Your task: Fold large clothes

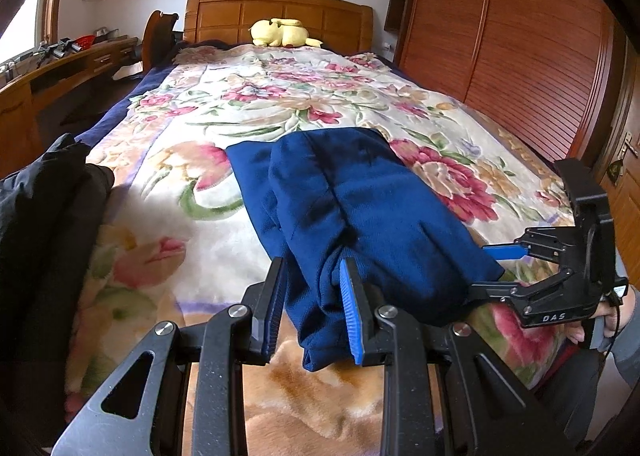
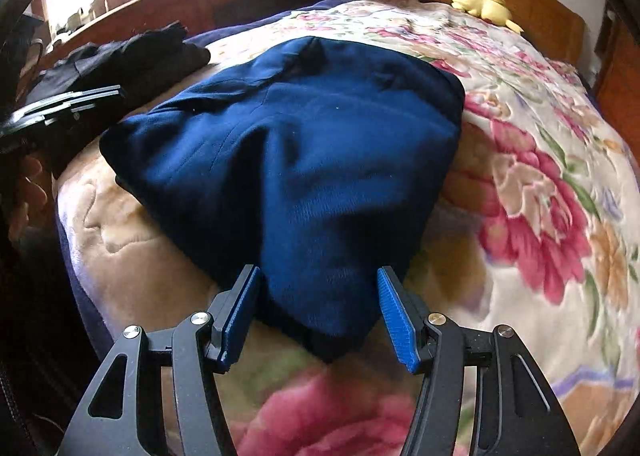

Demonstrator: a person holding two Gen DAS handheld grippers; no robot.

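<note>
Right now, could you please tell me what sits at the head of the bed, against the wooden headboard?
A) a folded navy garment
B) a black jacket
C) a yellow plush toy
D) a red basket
C: the yellow plush toy lies by the headboard, while the navy garment and the black clothing are down at the near end of the bed.

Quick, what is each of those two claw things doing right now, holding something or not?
Left gripper: fingers closed on a bunched edge of the blue garment.
Right gripper: fingers open, either side of the garment's near corner, not pinching it.
</note>
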